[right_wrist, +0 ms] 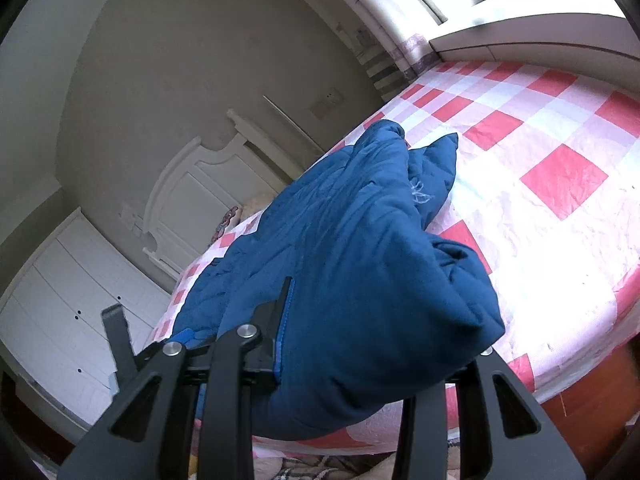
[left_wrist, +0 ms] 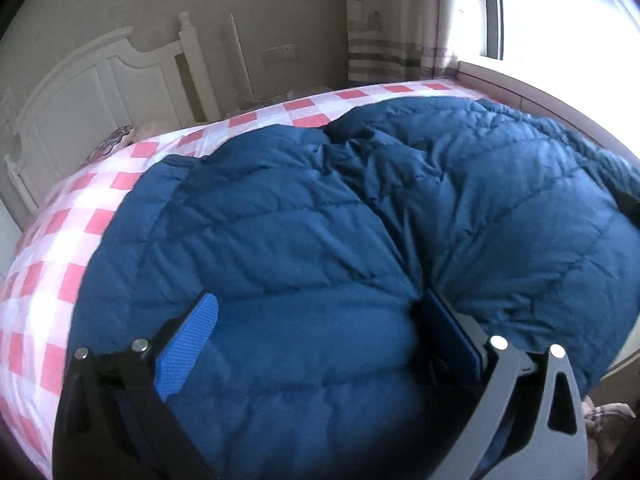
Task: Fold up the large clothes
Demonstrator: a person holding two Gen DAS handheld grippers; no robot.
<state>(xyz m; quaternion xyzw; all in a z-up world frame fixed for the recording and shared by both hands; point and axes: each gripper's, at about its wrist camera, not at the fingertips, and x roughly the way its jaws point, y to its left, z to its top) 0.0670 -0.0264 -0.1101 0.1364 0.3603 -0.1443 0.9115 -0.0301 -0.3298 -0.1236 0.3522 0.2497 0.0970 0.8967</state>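
A large blue quilted down jacket [left_wrist: 360, 220] lies spread on the bed. My left gripper [left_wrist: 320, 320] is low over its near part with the jaws wide apart; puffy fabric bulges between the blue pads [left_wrist: 188, 344], and the right pad is pressed into a fold. My right gripper [right_wrist: 380, 328] holds a thick bunch of the jacket [right_wrist: 360, 248] raised above the bed; the left pad [right_wrist: 282, 328] shows against the fabric and the right finger is hidden behind it. The rest of the jacket trails down to the bed beyond.
The bed has a pink and white checked cover [right_wrist: 540, 168]. A white headboard [left_wrist: 88, 96] stands at its far end, a white wardrobe [right_wrist: 68, 304] beyond. A window sill [left_wrist: 540, 92] and curtain [left_wrist: 384, 24] line the far side.
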